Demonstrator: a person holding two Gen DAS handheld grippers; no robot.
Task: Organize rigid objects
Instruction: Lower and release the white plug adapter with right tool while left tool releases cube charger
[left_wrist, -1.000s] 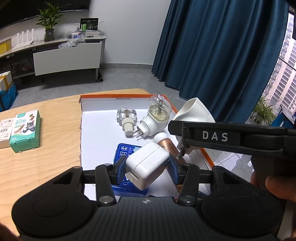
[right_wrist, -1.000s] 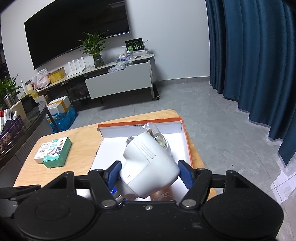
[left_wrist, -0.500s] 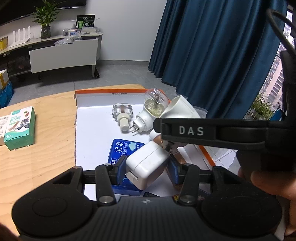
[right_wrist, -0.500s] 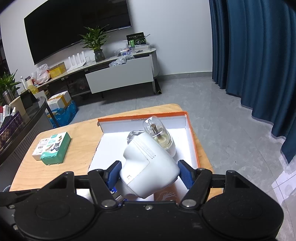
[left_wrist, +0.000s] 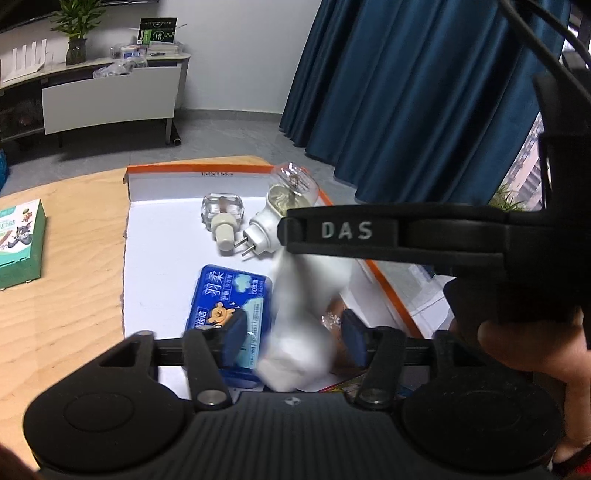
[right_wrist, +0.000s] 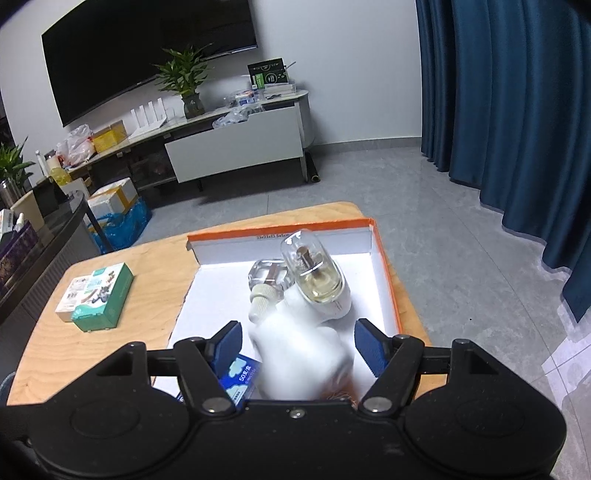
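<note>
Both sets of tongs hang over the orange-edged box (right_wrist: 384, 258) on the wooden worktop (right_wrist: 110, 354), and both are letting go. The left tongs (left_wrist: 291, 338) are opening, their blue pads clear of a blurred white block (left_wrist: 295, 354) between them; the right tongs (right_wrist: 297, 341) are also spreading, with a blurred white rounded object (right_wrist: 303, 354) loose in the gap, touching neither pad. From the left view you see what the right cannot: the right tool's black arm marked DAS crossing the frame, a hand (left_wrist: 532, 343) gripping it, and the full face of the blue tissue pack (left_wrist: 231, 295) lying flat on the box's white floor. The right view gives only a corner of that pack (peeking out by the left pad), but it shows the plug-in vaporiser with its clear bulb (right_wrist: 314, 280) from above, leaning against the small clear bottle (right_wrist: 267, 277). A green carton (right_wrist: 99, 297) sits well apart on the worktop, outside the box.
</note>
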